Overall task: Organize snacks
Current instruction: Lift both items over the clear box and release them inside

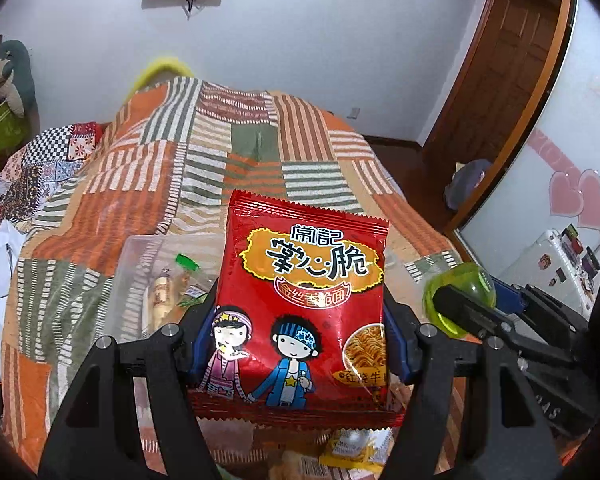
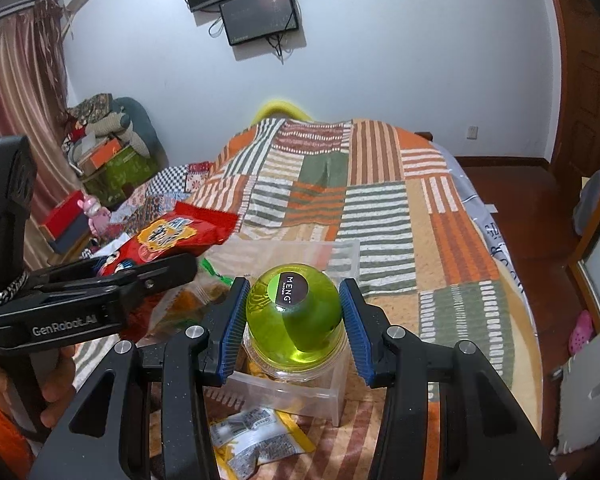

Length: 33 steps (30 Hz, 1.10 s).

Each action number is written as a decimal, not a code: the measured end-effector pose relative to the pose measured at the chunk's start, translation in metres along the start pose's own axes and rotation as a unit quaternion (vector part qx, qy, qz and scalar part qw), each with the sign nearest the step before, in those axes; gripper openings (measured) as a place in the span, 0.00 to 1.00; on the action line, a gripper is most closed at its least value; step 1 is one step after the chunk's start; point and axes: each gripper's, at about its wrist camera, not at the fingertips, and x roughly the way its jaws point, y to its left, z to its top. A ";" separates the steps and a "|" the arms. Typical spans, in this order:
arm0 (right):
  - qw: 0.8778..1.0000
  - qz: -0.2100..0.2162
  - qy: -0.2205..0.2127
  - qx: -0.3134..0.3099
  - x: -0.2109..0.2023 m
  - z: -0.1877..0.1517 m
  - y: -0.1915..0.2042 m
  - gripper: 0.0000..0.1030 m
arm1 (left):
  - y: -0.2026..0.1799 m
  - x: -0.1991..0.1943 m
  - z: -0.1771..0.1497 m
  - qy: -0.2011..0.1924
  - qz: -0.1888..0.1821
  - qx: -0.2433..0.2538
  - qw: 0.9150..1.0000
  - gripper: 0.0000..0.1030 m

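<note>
My left gripper (image 1: pixel 298 344) is shut on a red instant-noodle snack packet (image 1: pixel 304 304) and holds it above a clear plastic bin (image 1: pixel 136 280); the packet also shows in the right wrist view (image 2: pixel 168 236). My right gripper (image 2: pixel 292 320) straddles a green dome-lidded jar (image 2: pixel 296 316) that stands in the clear bin (image 2: pixel 324 396). Its blue pads (image 2: pixel 232 328) sit close on both sides of the jar with small gaps. The jar also shows in the left wrist view (image 1: pixel 460 300). Small snack packs (image 1: pixel 168 292) lie in the bin.
A striped patchwork blanket (image 2: pixel 380 208) covers the bed under the bin. A yellow-and-white packet (image 2: pixel 252 436) lies in front of the bin. Boxes and bags (image 2: pixel 108 160) are piled at the far left. A wooden door (image 1: pixel 496 80) is at right.
</note>
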 end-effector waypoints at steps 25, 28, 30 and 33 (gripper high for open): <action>0.998 0.009 0.054 -0.023 0.022 -0.004 0.001 0.42 | 0.000 0.010 0.001 0.020 0.010 0.010 1.000 0.79; 0.998 0.004 0.048 -0.025 0.013 -0.003 0.003 0.42 | 0.002 -0.002 0.001 0.012 0.006 0.005 1.000 0.79; 0.999 0.002 0.045 -0.027 0.007 -0.004 0.004 0.42 | 0.002 -0.013 -0.001 0.004 0.008 0.009 1.000 0.79; 0.999 0.002 0.041 -0.030 0.000 -0.006 0.006 0.43 | 0.002 -0.031 -0.006 -0.007 0.017 0.020 1.000 0.79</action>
